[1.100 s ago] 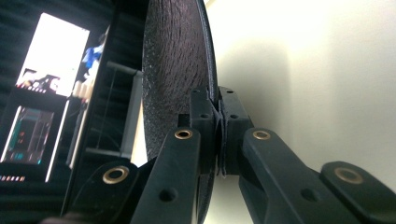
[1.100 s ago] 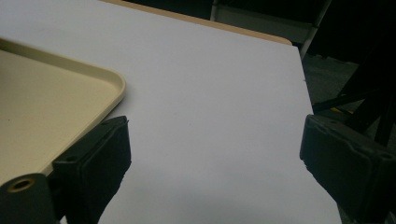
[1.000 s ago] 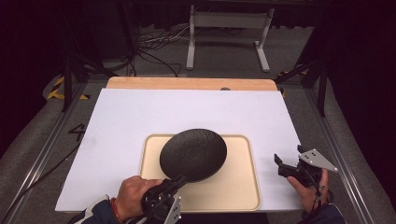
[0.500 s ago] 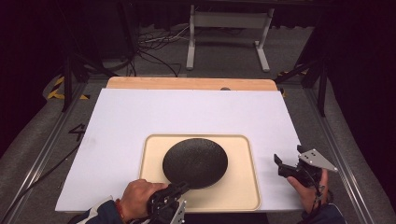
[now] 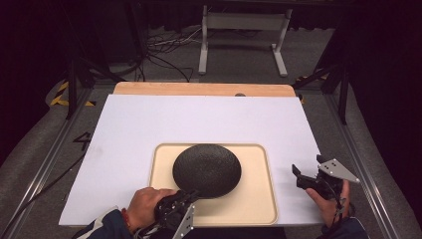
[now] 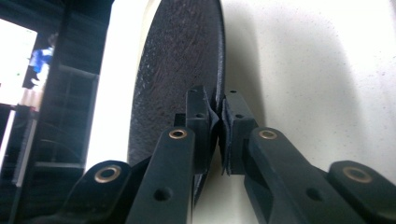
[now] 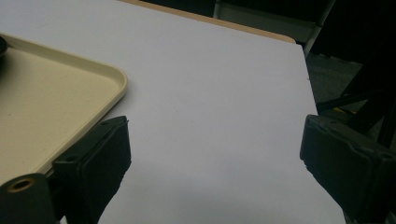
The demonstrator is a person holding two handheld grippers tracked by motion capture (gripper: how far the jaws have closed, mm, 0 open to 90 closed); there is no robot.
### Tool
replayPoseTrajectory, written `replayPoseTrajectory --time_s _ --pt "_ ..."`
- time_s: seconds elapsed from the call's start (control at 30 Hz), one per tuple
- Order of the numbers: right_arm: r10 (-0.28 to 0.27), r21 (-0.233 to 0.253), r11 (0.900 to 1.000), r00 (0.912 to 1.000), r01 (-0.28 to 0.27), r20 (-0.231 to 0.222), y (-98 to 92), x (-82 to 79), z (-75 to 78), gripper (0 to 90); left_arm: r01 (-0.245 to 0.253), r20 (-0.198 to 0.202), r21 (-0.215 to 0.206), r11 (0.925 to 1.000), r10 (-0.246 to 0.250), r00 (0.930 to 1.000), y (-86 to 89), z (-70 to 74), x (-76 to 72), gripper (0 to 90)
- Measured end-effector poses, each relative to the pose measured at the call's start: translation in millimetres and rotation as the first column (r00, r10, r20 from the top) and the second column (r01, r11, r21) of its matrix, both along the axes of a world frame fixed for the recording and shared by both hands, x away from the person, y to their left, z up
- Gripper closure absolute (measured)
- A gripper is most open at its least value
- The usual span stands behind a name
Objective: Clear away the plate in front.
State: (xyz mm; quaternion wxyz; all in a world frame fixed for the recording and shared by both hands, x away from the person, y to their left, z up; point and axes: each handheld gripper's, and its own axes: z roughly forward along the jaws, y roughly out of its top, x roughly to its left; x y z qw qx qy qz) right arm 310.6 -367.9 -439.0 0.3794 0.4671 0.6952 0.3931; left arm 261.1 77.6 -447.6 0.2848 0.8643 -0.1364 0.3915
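Note:
A round black plate (image 5: 206, 170) lies over the middle of a cream tray (image 5: 256, 199) on the white table. My left gripper (image 5: 191, 195) comes in from the near edge, held by a hand, and is shut on the plate's near rim. In the left gripper view the rim of the plate (image 6: 177, 70) is pinched between the pads of the left gripper (image 6: 218, 116), with the tray (image 6: 303, 70) beside it. My right gripper (image 5: 298, 177) hovers at the table's right near corner, open and holding nothing. The right gripper (image 7: 215, 158) shows its jaws wide apart over bare table, with the tray's corner (image 7: 46, 93) to the left.
A white sheet (image 5: 199, 119) covers the table, with a wooden strip (image 5: 199, 89) along the far edge. Beyond the table are a metal stand (image 5: 241, 37) and cables (image 5: 164, 50) on the floor. The table's right edge is close to the right hand.
The plate has dropped from a raised, tilted pose to lie lower over the tray. The left hand has shifted slightly right. The right gripper has stayed put.

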Motion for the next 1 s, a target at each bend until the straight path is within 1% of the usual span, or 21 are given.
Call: replayPoseTrajectory --time_s 0.03,0.07,0.1,0.23,0.3,0.33,0.37,0.43,0.47,0.53,0.57,0.6,0.63,0.7,0.8,0.83,0.87,0.9,0.93,1.0 --pt "0.0 0.0 1.0 1.0 0.0 0.001 0.1 -0.1 0.1 8.8 0.0 -0.006 0.004 1.0 0.0 1.0 0.1 -0.5 0.2 83.1" --pt "0.0 0.0 1.0 1.0 0.0 0.001 0.2 -0.1 0.2 8.8 -0.005 -0.015 -0.002 1.0 0.005 0.9999 0.5 -0.8 0.4 82.6" --pt "0.0 -0.001 1.0 1.0 0.0 0.001 0.3 -0.1 0.2 8.8 -0.006 -0.04 -0.011 0.9999 0.005 0.9992 1.0 -0.7 1.9 82.0" --pt "0.002 -0.001 1.0 1.0 -0.002 0.002 0.2 -0.1 0.5 8.8 -0.013 -0.098 -0.041 0.9991 0.008 0.9951 3.1 0.5 5.8 79.5" --pt "0.0 0.001 1.0 1.0 0.0 0.004 -0.6 -0.2 1.0 8.8 -0.021 -0.131 -0.046 0.9987 0.015 0.9912 3.5 0.4 7.1 78.0" --pt "-0.002 0.005 1.0 1.0 0.002 0.005 -1.3 -0.1 1.2 8.8 -0.016 -0.14 -0.046 0.9988 0.01 0.9901 3.1 0.3 8.0 77.4" --pt "-0.004 0.008 1.0 1.0 0.004 0.005 -1.6 -0.2 1.3 8.8 -0.024 -0.154 -0.043 0.9988 0.017 0.9879 3.1 -0.6 7.5 76.8" --pt "-0.003 0.005 1.0 1.0 0.003 0.008 -1.6 -0.5 1.5 8.8 -0.026 -0.16 -0.04 0.9988 0.019 0.9869 2.7 -0.9 7.5 75.8" --pt "-0.004 0.005 1.0 0.9999 0.004 0.01 -1.4 -0.6 1.7 8.8 -0.023 -0.185 -0.029 0.9993 0.017 0.9826 1.8 -1.6 8.1 75.2" --pt "-0.004 0.003 1.0 0.9999 0.004 0.016 -1.3 -1.0 2.1 8.8 -0.022 -0.19 -0.024 0.9995 0.017 0.9817 1.2 -2.2 8.0 74.2" --pt "0.001 0.003 1.0 0.9998 -0.001 0.021 -0.9 -1.3 2.7 8.8 -0.021 -0.198 -0.023 0.9995 0.016 0.9801 0.8 -2.5 8.1 74.2" --pt "0.004 0.003 1.0 0.9998 -0.004 0.022 -0.4 -1.2 2.8 8.8 -0.018 -0.211 -0.017 0.9997 0.014 0.9774 0.5 -2.7 8.5 73.7" --pt "0.007 0.001 1.0 0.9998 -0.007 0.019 -0.1 -1.0 2.5 8.8 -0.018 -0.216 -0.01 0.9998 0.015 0.9763 0.3 -2.9 8.6 73.3" --pt "0.011 -0.003 1.0 0.9999 -0.011 0.012 0.4 -0.6 1.5 8.8 -0.018 -0.239 -0.006 0.9998 0.016 0.971 -0.4 -4.0 8.6 72.4" --pt "0.016 -0.005 1.0 0.9998 -0.016 0.008 0.6 -0.2 1.2 8.8 0.009 -0.261 0.005 0.9999 -0.007 0.9654 -2.4 -6.5 6.4 73.6" --pt "0.019 -0.002 1.0 0.9998 -0.019 0.007 0.7 -0.1 1.1 8.7 -0.001 -0.258 -0.001 1.0 0.0 0.9663 -3.9 -9.0 5.2 73.7" --pt "0.02 0.0 1.0 0.9998 -0.02 0.005 0.9 0.0 1.0 8.7 0.004 -0.257 0.0 1.0 -0.003 0.9665 -3.9 -8.4 5.9 73.7" --pt "0.023 -0.001 1.0 0.9997 -0.023 0.004 1.2 0.4 0.8 8.7 0.003 -0.272 0.003 1.0 -0.002 0.9622 -3.7 -8.0 6.5 73.6" --pt "0.024 -0.001 1.0 0.9997 -0.024 0.003 1.4 0.6 0.7 8.7 0.001 -0.285 -0.009 1.0 -0.004 0.9587 -3.2 -7.7 7.8 73.3" --pt "0.029 -0.002 1.0 0.9996 -0.029 0.0 2.0 0.9 0.2 8.6 -0.005 -0.296 -0.02 0.9998 -0.001 0.9551 -2.5 -8.0 8.2 72.7"
